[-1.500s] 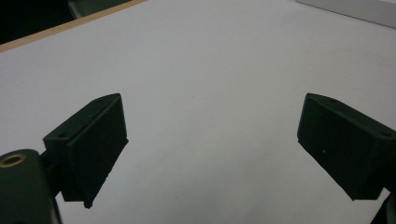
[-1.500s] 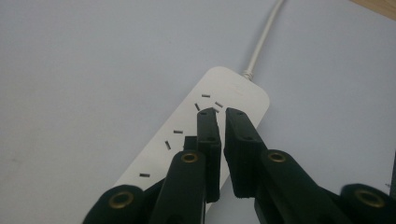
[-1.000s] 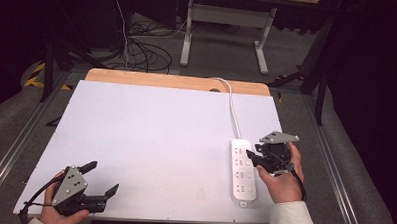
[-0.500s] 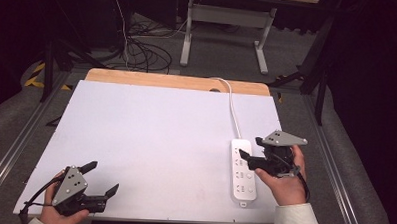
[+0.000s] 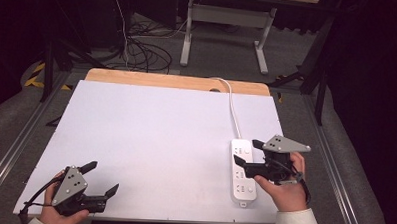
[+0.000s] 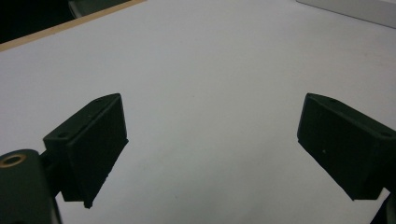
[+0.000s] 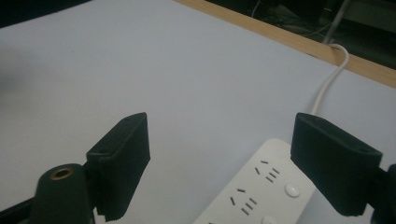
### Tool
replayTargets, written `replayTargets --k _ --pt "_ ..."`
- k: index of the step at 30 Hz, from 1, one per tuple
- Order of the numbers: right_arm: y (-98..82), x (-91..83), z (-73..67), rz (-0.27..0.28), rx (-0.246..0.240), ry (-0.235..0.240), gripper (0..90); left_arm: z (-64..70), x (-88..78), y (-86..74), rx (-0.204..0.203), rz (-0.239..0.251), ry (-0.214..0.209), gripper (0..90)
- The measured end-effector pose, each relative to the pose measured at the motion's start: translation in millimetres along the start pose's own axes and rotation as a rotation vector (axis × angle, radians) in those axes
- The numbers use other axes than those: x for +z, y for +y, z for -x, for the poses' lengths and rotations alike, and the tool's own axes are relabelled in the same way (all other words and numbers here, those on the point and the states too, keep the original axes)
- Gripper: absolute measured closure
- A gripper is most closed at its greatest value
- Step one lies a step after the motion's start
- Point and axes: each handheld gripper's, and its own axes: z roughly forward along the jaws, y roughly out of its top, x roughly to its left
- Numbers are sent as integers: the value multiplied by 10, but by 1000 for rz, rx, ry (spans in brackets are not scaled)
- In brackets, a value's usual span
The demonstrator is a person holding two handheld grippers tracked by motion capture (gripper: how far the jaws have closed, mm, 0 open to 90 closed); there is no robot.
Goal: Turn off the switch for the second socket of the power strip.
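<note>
A white power strip (image 5: pixel 242 173) lies flat at the right of the white table top (image 5: pixel 155 140), and its white cable (image 5: pixel 232 105) runs to the far edge. My right gripper (image 5: pixel 246 151) hovers open just above the strip's far half, its jaws pointing left, nothing between them. In the right gripper view the power strip (image 7: pixel 261 191) with its sockets sits low between the spread jaws of the right gripper (image 7: pixel 219 154), and the cable (image 7: pixel 329 79) curves away. My left gripper (image 5: pixel 103 176) rests open at the near left corner. In the left gripper view, bare table lies under the left gripper (image 6: pixel 212 140).
A wooden strip (image 5: pixel 177 81) borders the table's far edge. Beyond it stand a desk frame (image 5: pixel 224 23) and a tangle of floor cables (image 5: pixel 143 47). A corner of the power strip (image 6: pixel 355 9) is at the top right of the left gripper view.
The right gripper has shifted a little to the right over the power strip, still open. The left gripper has stayed put.
</note>
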Motion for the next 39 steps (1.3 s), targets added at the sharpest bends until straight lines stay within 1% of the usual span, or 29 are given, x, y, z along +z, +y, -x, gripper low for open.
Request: replayTargets --k 2,3,4,6,8,10,11,13,14,18,19,23,26,28,30,32,33,34,36,39 --pt "-25 -10 -31 34 -7 24 200 1 -4 1 -1 0 -1 90" --pt "-47 -14 -45 59 -16 36 192 2 -5 1 -2 0 -1 90" --pt "-68 -17 -62 86 -14 53 191 2 -6 1 -2 1 -1 90" --pt "-105 -25 -98 118 -8 94 177 2 -8 1 -4 3 -3 90" --pt "-144 -34 -139 147 -20 124 155 3 -11 1 -5 5 -4 89" --pt "-191 -39 -179 167 -22 152 142 4 -15 3 -3 7 -4 89" --pt "-226 -35 -200 164 -25 164 142 3 -16 3 -1 5 -5 90" --pt "-281 -18 -227 142 -28 188 142 3 -18 3 0 5 -7 89" --pt "-327 -3 -245 141 -26 194 143 3 -18 3 0 6 -7 90" --pt "-474 46 -252 164 -20 194 122 1 -23 4 3 9 -5 90" --pt "-513 57 -252 171 -15 190 116 6 -25 4 -4 8 -8 89" --pt "-662 92 -253 211 -7 174 110 8 -28 5 -6 11 -10 89" --pt "-741 127 -248 214 -8 170 104 11 -34 7 -4 12 -14 90" --pt "-795 160 -243 213 -19 167 98 13 -37 7 -4 14 -15 89" --pt "-849 184 -249 213 -19 168 88 13 -40 6 -5 13 -19 89" --pt "-888 200 -263 223 -40 166 87 14 -36 5 -4 11 -21 89" --pt "-904 204 -271 220 -60 161 85 13 -37 5 -5 11 -22 89" --pt "-917 211 -280 219 -70 161 85 15 -39 4 -7 12 -22 89" --pt "-944 228 -292 215 -84 157 93 14 -43 3 -4 11 -24 88" --pt "-990 256 -306 202 -89 146 93 12 -43 0 -2 8 -27 86"
